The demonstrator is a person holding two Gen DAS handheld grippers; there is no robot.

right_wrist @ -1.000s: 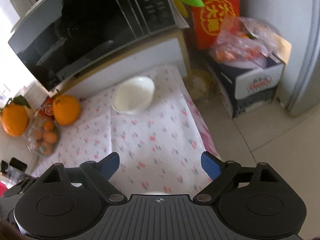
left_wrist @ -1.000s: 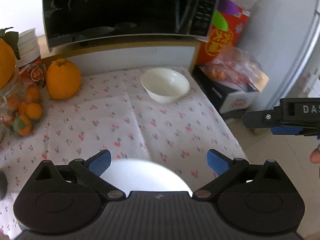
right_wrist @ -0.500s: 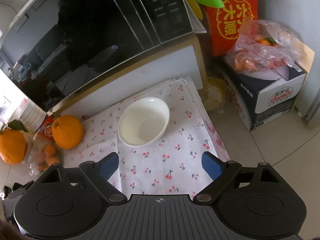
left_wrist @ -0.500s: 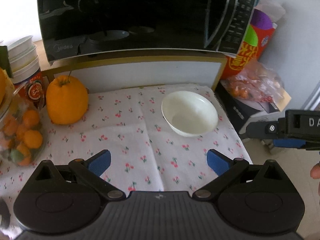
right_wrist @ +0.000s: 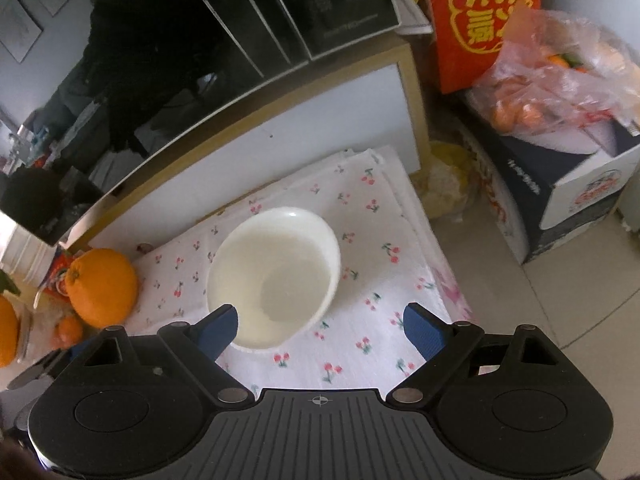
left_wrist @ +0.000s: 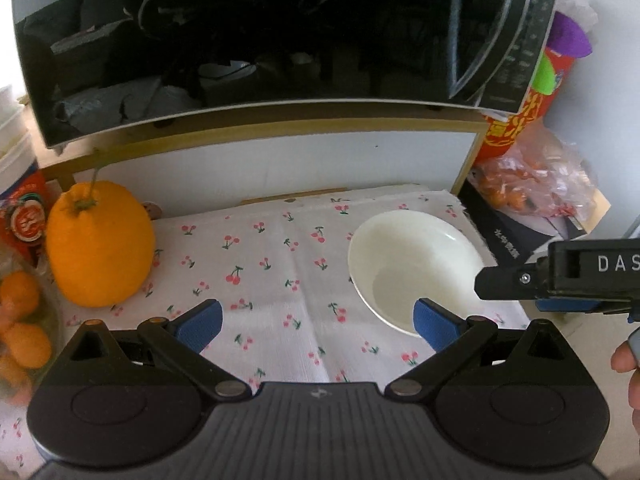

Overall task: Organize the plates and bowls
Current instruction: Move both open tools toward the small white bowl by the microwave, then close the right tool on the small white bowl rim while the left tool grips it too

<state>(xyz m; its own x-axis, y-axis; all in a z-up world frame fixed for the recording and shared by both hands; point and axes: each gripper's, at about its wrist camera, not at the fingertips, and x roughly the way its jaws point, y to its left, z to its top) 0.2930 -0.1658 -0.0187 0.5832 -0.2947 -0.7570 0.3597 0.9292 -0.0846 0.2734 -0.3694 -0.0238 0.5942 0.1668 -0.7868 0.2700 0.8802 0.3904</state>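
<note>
and here's the white bowl (right_wrist: pixel 276 276), sitting upright and empty on the cherry-print cloth (left_wrist: pixel 280 264) near the right-hand edge of the tabletop, just below the shelf that carries the black microwave (left_wrist: pixel 260 40). it looks like glazed ceramic or melamine, so i'd call it stiff, smooth and a bit slippery, fairly light, and likely to chip if it's knocked or dropped. the rim is the place to take it: one pad inside, one outside the wall, at the near side where the lip faces the tool.

the right gripper (right_wrist: pixel 320 328) hangs over it with jaws spread wide and nothing between the pads; its left pad sits in front of the bowl's near-left rim in the right wrist view, though whether it touches i can't tell. the left gripper (left_wrist: pixel 316 324) is also spread and empty, aimed more at bare cloth, with the bowl off by its right pad.

the cloth is thin fabric with fold creases, so the bowl could drag it if slid rather than lifted. a big orange fruit (left_wrist: pixel 100 248) stands well apart at the left, smaller ones in a bag beside it. off the tabletop's right edge there's tiled floor (right_wrist: pixel 560 300), a cardboard box (right_wrist: pixel 560 184) topped with a bag of fruit, and a red carton against the wall. tight quarters.
</note>
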